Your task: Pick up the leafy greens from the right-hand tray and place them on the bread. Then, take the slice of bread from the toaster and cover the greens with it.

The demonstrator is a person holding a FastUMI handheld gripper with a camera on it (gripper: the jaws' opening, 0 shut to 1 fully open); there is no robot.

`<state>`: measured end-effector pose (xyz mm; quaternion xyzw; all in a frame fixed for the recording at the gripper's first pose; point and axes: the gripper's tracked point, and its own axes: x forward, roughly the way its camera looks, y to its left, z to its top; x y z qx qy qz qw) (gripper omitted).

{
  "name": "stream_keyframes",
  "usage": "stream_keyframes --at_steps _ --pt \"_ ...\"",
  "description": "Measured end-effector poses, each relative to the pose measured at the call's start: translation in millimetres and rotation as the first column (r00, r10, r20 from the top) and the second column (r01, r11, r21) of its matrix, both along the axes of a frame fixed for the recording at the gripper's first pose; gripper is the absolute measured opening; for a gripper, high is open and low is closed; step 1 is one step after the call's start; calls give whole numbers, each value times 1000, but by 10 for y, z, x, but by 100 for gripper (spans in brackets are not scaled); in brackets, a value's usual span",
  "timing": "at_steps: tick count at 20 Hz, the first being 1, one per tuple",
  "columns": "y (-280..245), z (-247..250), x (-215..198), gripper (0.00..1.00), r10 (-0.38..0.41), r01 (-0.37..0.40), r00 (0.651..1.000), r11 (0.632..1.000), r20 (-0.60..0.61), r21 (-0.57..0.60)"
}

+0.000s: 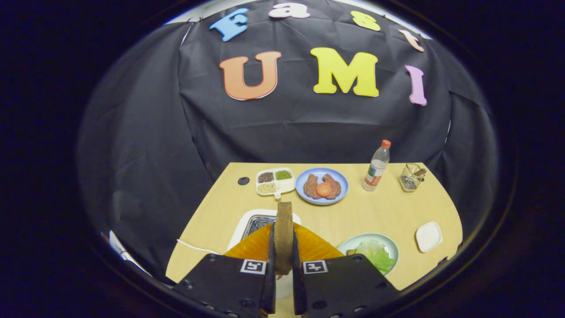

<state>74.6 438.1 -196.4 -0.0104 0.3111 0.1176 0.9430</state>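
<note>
Bread slice [284,234] stands on edge between our fingers, low in the centre of the frame; the gripper [284,269] is closed on it, both pads pressing its flat faces. Just beyond it, lower centre, we see the toaster [258,221], its slot open, so we judge the slice is lifted clear and the covering step is in hand.

To the lower right sits a pale green plate [388,247] with leafy greens [377,255] on it; whether bread lies beneath them we cannot tell, since our right finger hides that side. A small white dish [428,236] lies further right.

Toward the middle of the frame we see a blue plate [322,186] with meat and an orange round, a divided tray [275,181] of grains left of it, a water bottle [377,165] and a wire holder [412,176] to the right.

What could go wrong: the slice is held vertical, so if we release without turning it flat it may land on edge and topple off the greens. A slack grip could let it slip, while a careless swing right could nudge the plate.
</note>
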Motion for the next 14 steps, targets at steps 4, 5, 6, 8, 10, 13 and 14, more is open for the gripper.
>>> stream_keyframes --at_steps 4,5,6,8,10,13,14 --pt "-386 78 49 16 -54 54 998 998 -15 41" --pt "-476 57 68 16 -64 65 998 997 -23 48" --pt "-590 16 89 16 -75 76 997 996 -33 51" --pt "-853 -93 130 16 -115 117 992 992 -55 47" --pt "-1090 -265 184 15 -153 158 984 986 -87 48" --pt "-1335 -589 235 15 -190 200 969 978 -158 50" --pt "-1431 -709 253 16 -205 214 964 976 -172 40"
